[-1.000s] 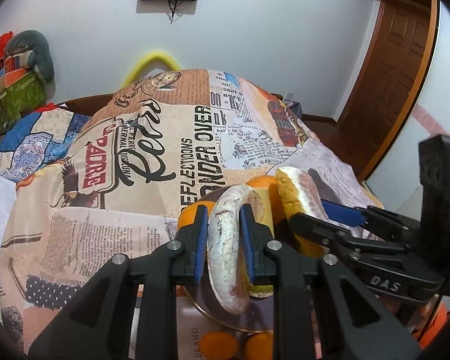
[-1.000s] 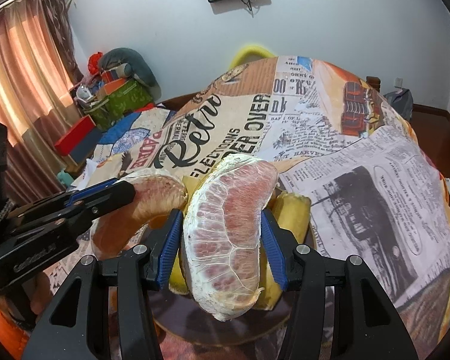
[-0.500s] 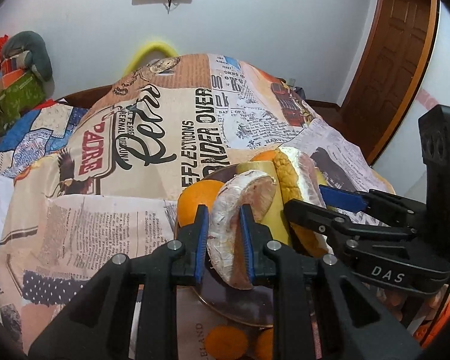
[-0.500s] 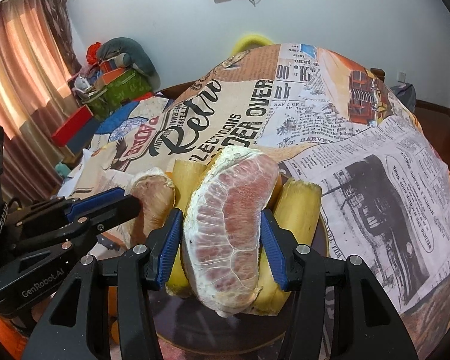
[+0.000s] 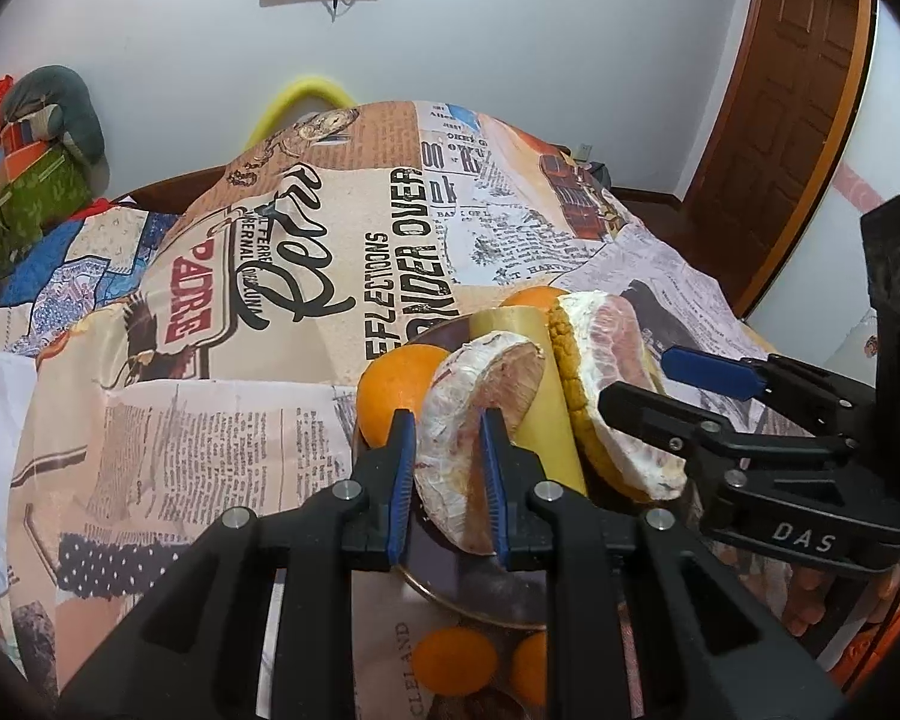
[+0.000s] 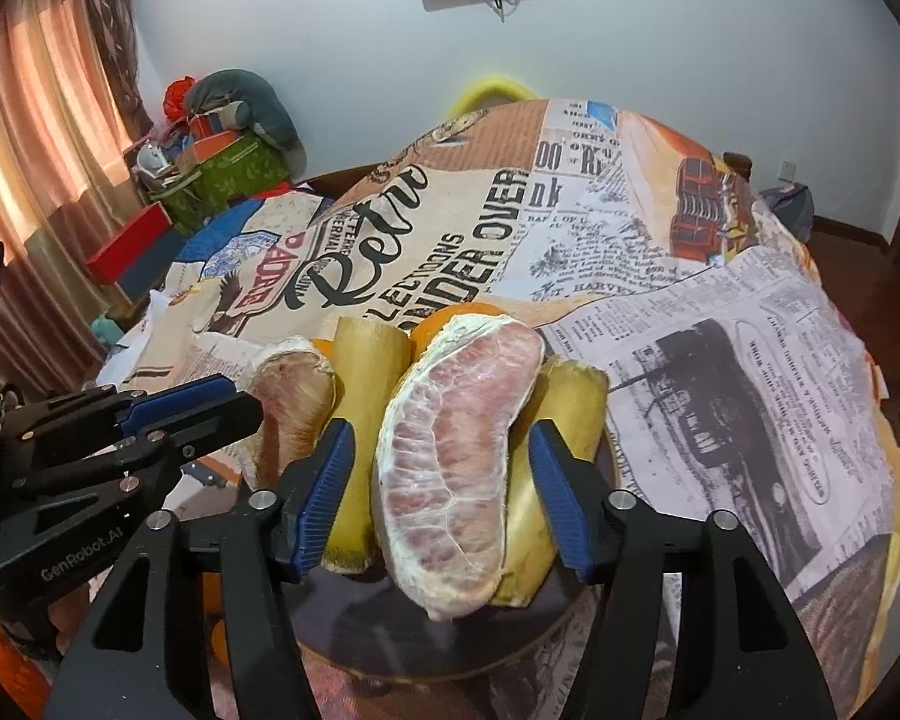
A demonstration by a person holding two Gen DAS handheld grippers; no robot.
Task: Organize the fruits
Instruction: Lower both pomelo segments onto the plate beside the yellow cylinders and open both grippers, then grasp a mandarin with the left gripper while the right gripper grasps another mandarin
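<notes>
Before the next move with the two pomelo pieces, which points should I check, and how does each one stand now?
1. Left gripper holds its pomelo piece firmly: ok, pads press both sides.
2. Right gripper has let go of the big pomelo piece: ok, gaps on both sides.
3. Big piece rests stably on the plate: cannot tell; it leans on the sugarcane sticks.
4. Free space on the plate for the left piece: ok, bare near side.
5. Grippers apart from each other: ok.
</notes>
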